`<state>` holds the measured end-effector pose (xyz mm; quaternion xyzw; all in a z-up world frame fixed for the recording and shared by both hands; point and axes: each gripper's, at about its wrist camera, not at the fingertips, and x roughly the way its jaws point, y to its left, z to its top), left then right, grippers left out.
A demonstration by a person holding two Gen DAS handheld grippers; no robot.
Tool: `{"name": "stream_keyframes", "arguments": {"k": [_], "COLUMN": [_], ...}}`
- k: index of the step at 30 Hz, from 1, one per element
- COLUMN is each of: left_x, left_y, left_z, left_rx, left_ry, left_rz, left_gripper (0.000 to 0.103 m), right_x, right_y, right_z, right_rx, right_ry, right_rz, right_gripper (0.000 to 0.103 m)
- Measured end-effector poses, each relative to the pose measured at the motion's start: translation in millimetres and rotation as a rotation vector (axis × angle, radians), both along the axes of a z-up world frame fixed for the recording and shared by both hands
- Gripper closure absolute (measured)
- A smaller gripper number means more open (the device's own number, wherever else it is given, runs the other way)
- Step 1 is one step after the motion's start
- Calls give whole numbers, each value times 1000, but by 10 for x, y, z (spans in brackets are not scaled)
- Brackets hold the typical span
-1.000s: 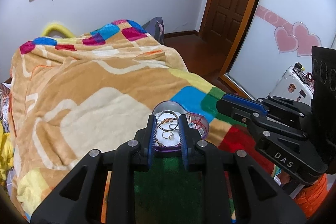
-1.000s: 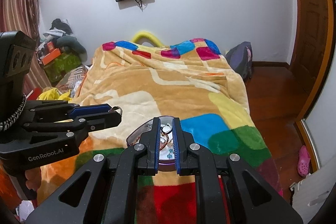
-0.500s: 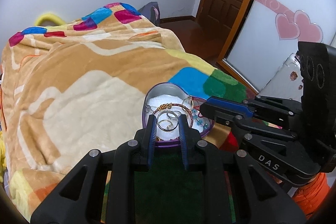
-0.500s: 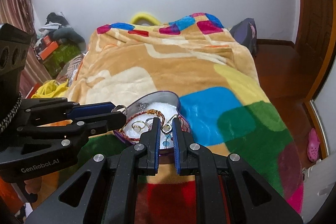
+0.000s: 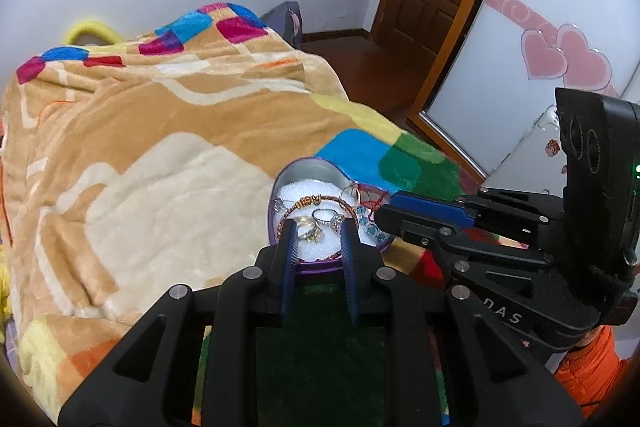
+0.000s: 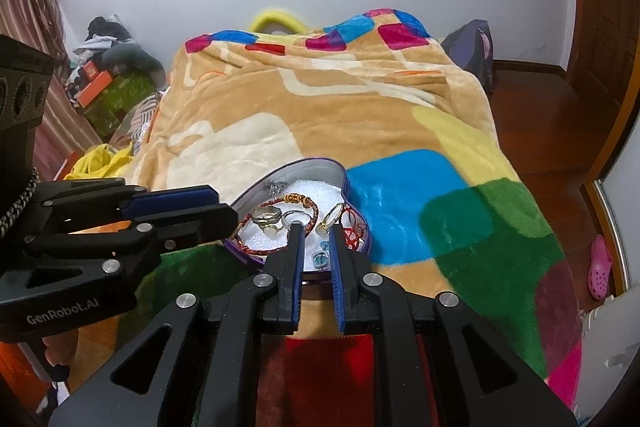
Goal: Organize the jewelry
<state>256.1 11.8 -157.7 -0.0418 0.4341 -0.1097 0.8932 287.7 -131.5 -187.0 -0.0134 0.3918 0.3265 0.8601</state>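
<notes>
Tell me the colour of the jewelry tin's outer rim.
Purple; the jewelry tin shows it best in the right wrist view.

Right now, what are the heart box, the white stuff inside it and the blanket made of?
The heart box looks like thin metal: smooth grey walls with a dull shine, purple outside. The white lining looks like foam, grainy and matte. The blanket looks like plush fleece, fuzzy and soft-edged. All judged by look only.

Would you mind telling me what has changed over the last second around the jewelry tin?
Both grippers have come down toward the heart-shaped tin on the blanket. The left gripper and right gripper now hover, part open, just above the rings and beaded bracelet. Nothing was gripped or released; the tin and its jewelry lie as before.
</notes>
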Motion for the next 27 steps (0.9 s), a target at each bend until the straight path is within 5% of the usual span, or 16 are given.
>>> {"name": "stream_keyframes", "arguments": {"k": [8, 13, 20, 25, 27], "left_x": [-344, -739, -1421, -1888, -2028], "left_y": [41, 1, -61, -107, -124], "left_z": [538, 1064, 1674, 1902, 1931], "left_rx": [26, 86, 97, 97, 115], "left_ry": [-134, -311, -553, -703, -743], "left_rz": [48, 101, 170, 225, 252], "left_gripper": [70, 53, 44, 24, 13], "right_x": [-249, -584, -1300, -1690, -1785], "right_y": [-167, -355, -569, -589, -584], "right_z": [457, 961, 1602, 1803, 1825], "right_rx": [42, 110, 196, 209, 210], "right_ry": [-108, -240, -488, -619, -644], "right_rz": [-39, -72, -123, -161, -168], "right_gripper": [82, 82, 82, 81, 72]}}
